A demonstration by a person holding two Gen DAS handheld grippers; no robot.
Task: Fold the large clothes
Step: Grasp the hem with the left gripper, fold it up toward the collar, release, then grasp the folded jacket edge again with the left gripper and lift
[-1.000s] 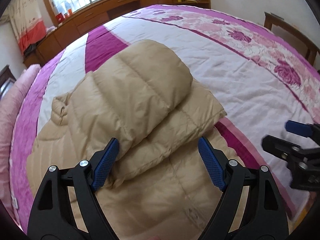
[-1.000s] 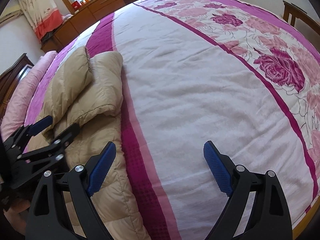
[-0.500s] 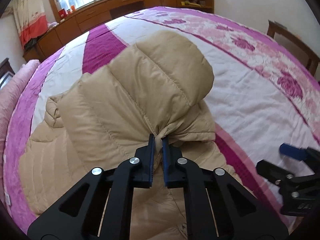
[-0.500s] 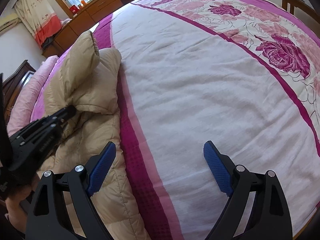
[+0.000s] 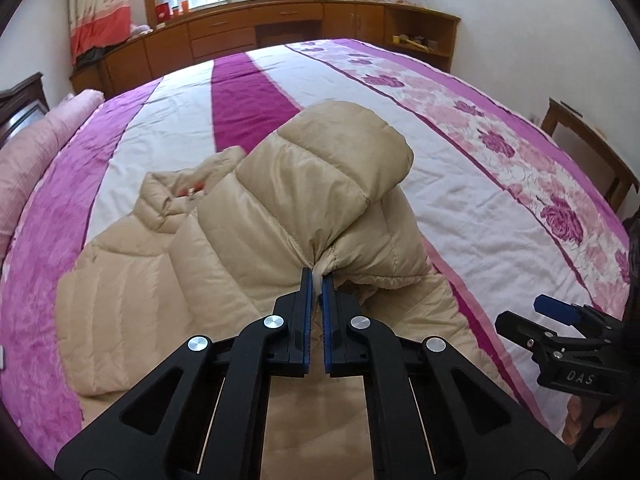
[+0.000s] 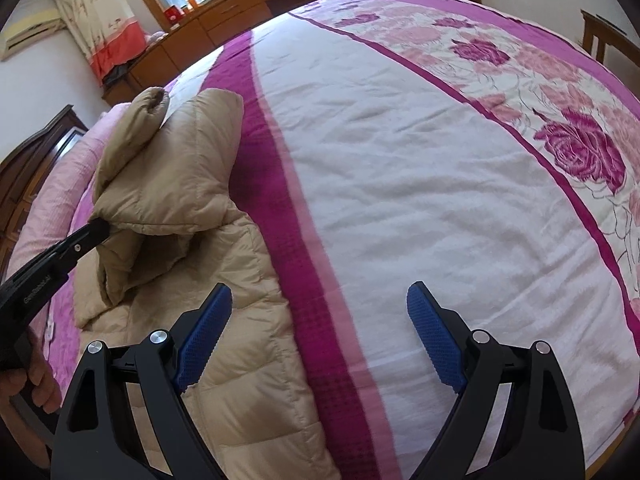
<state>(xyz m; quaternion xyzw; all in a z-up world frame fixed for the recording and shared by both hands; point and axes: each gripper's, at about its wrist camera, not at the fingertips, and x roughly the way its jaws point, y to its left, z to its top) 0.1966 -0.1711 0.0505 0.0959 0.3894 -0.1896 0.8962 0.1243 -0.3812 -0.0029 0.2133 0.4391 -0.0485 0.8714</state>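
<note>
A beige quilted down jacket (image 5: 168, 280) lies spread on the bed, its collar toward the far left. My left gripper (image 5: 317, 280) is shut on a pinch of the jacket's folded sleeve (image 5: 320, 176), which bunches up above the jacket body. In the right wrist view the same sleeve (image 6: 160, 184) hangs lifted from the left gripper's tip (image 6: 98, 228) at the left. My right gripper (image 6: 320, 320) stands open over the jacket's right edge (image 6: 240, 320) and the bedspread, with nothing between its fingers. It also shows low at the right, as the right gripper (image 5: 560, 320), in the left wrist view.
The bedspread (image 6: 400, 160) is white with magenta stripes and a rose border. A pink bolster (image 5: 36, 148) lies along the left side. Wooden cabinets (image 5: 240, 36) run under the window beyond the bed. A wooden chair (image 5: 592, 148) stands at the right.
My left gripper went from wide open to shut on the sleeve's fold, then rose with it, so the sleeve now stands up off the jacket. The right gripper stayed open and barely shifted.
</note>
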